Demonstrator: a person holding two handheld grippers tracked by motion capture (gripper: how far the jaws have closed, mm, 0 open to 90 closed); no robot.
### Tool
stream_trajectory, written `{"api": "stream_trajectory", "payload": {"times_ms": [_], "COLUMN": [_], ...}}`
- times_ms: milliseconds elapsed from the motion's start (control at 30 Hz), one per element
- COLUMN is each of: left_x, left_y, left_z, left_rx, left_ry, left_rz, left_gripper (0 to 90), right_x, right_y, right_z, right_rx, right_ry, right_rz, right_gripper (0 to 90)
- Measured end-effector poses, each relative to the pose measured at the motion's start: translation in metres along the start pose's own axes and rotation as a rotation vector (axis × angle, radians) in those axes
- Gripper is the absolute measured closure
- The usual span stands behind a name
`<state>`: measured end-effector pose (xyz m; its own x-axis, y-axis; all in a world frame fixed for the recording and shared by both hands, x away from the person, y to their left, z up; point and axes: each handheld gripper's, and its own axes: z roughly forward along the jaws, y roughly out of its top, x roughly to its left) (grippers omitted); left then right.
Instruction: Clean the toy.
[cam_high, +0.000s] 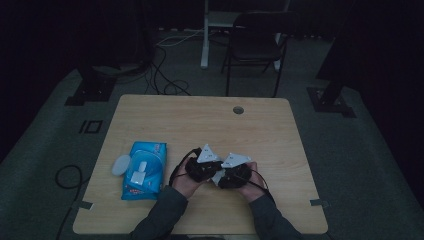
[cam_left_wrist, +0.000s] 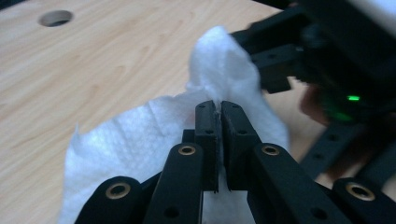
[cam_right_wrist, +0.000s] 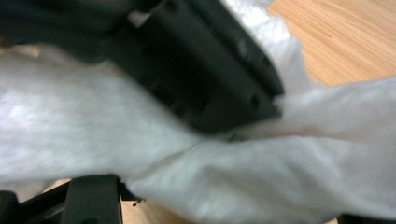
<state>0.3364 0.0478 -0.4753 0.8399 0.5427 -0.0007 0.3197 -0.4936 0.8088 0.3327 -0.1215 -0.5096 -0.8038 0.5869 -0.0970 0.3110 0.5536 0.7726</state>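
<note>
Wood table (cam_high: 200, 120), dim carpeted room

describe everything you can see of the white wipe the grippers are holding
The white wipe is a thin, soft, fibrous-looking sheet, crumpled and bunched, raised just above the wooden table. The left gripper pinches a fold between shut jaws. The right gripper sits close against it; its grip is hidden.

The high view looks down on the whole table (cam_high: 200, 115); both gripper views sit close, sharing the white wipe (cam_left_wrist: 140, 135).
</note>
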Motion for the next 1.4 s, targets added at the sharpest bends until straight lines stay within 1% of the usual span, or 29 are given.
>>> {"api": "stream_trajectory", "payload": {"times_ms": [133, 267, 367, 433, 500, 600, 767, 800, 833, 933, 1067, 1200, 1267, 1333, 1400], "left_x": [0.006, 0.007, 0.005, 0.003, -0.001, -0.008, -0.015, -0.015, -0.015, -0.016, -0.016, -0.014, -0.010, -0.006, -0.002], "left_y": [0.000, 0.000, -0.001, 0.000, 0.001, 0.002, 0.003, 0.003, 0.002, 0.002, 0.002, 0.003, 0.003, 0.002, 0.002], "left_z": [-0.003, -0.004, -0.004, -0.004, -0.004, -0.002, 0.000, 0.000, 0.001, 0.001, 0.000, -0.002, -0.003, -0.005, -0.007], "left_rx": [-0.002, 0.004, -0.001, -0.002, 0.000, -0.001, -0.002, -0.004, -0.011, -0.008, -0.014, -0.020, -0.025, -0.028, -0.033], "left_ry": [0.038, 0.082, 0.089, 0.076, 0.055, 0.027, -0.025, -0.039, -0.063, -0.082, -0.082, -0.057, -0.044, -0.028, -0.012], "left_rz": [-0.018, -0.008, -0.011, -0.007, 0.016, 0.039, 0.051, 0.054, 0.050, 0.062, 0.068, 0.069, 0.056, 0.045, 0.037], "left_gripper": [86.6, 86.5, 86.4, 86.5, 86.5, 86.6, 86.8, 86.7, 86.7, 86.8, 86.7, 86.8, 86.8, 86.8, 86.8], "right_x": [0.002, 0.003, 0.003, 0.003, 0.002, 0.001, -0.002, -0.002, -0.002, -0.003, -0.002, -0.001, 0.000, 0.001, 0.003], "right_y": [0.001, 0.001, 0.001, 0.001, 0.001, 0.001, 0.001, 0.001, 0.000, 0.000, 0.000, 0.001, 0.001, 0.002, 0.002], "right_z": [-0.001, -0.002, -0.002, -0.002, -0.003, -0.003, -0.005, -0.005, -0.005, -0.005, -0.006, -0.007, -0.008, -0.008, -0.009], "right_rx": [-0.007, -0.008, -0.008, -0.010, -0.015, -0.019, -0.021, -0.021, -0.022, -0.025, -0.028, -0.031, -0.033, -0.034, -0.034], "right_ry": [0.009, 0.020, 0.024, 0.028, 0.030, 0.028, 0.020, 0.018, 0.017, 0.013, 0.005, 0.003, 0.003, -0.004, -0.004], "right_rz": [-0.010, -0.017, -0.016, -0.011, -0.006, -0.001, 0.005, 0.003, 0.003, 0.006, 0.004, -0.001, -0.005, -0.028, -0.038], "right_gripper": [33.9, 33.8, 33.9, 33.9, 33.9, 33.9, 33.9, 33.8, 33.8, 33.8, 33.8, 33.9, 33.9, 33.9, 33.9]}}
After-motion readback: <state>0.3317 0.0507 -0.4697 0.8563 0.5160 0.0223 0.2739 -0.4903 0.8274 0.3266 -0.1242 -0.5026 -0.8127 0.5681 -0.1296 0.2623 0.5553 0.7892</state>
